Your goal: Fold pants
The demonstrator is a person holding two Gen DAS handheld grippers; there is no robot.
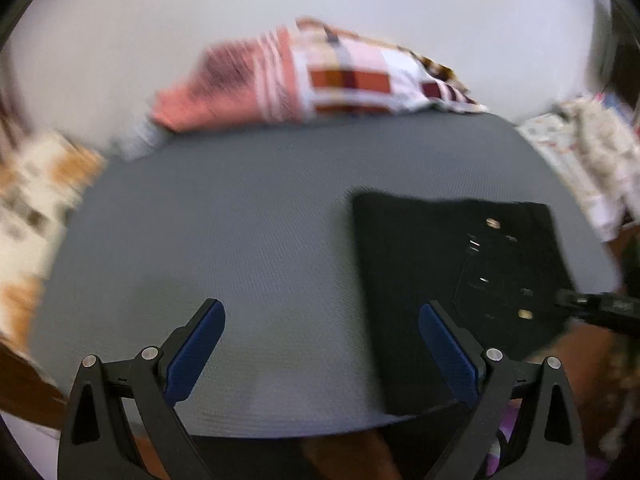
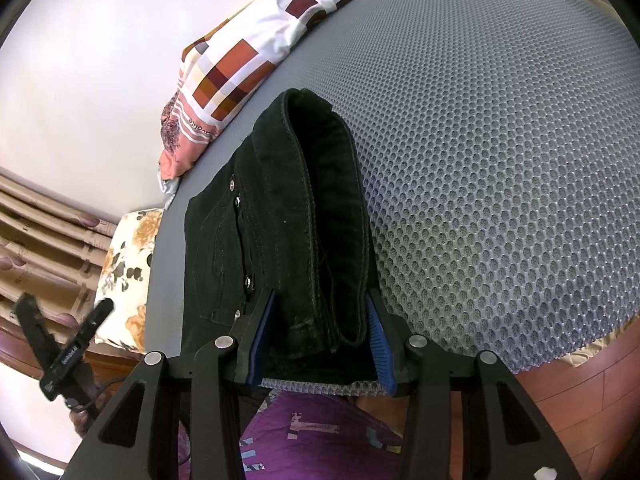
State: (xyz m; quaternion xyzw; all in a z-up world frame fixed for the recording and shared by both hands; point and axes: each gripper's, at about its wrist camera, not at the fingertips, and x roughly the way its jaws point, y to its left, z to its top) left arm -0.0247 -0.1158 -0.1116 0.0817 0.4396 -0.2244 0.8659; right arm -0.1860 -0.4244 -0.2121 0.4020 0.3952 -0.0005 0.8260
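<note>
The black pants (image 2: pixel 280 216) lie folded on the grey mesh mattress (image 2: pixel 500 160), near its front edge, waistband rivets showing. The right gripper (image 2: pixel 320 332) is clamped on a thick rolled fold of the pants, blue pads pressing it from both sides. Over on the other side, the left gripper (image 1: pixel 322 344) hangs above bare mattress with its jaws spread wide and nothing between them, the pants just beside its right finger. A checked pillow (image 2: pixel 248 52) sits against the wall.

Both cameras look forward and down along their tongs, close over the bed (image 1: pixel 248 216). Both views share the pants (image 1: pixel 452 272) and the checked pillow (image 2: pixel 240 56) at 12 o'clock.
</note>
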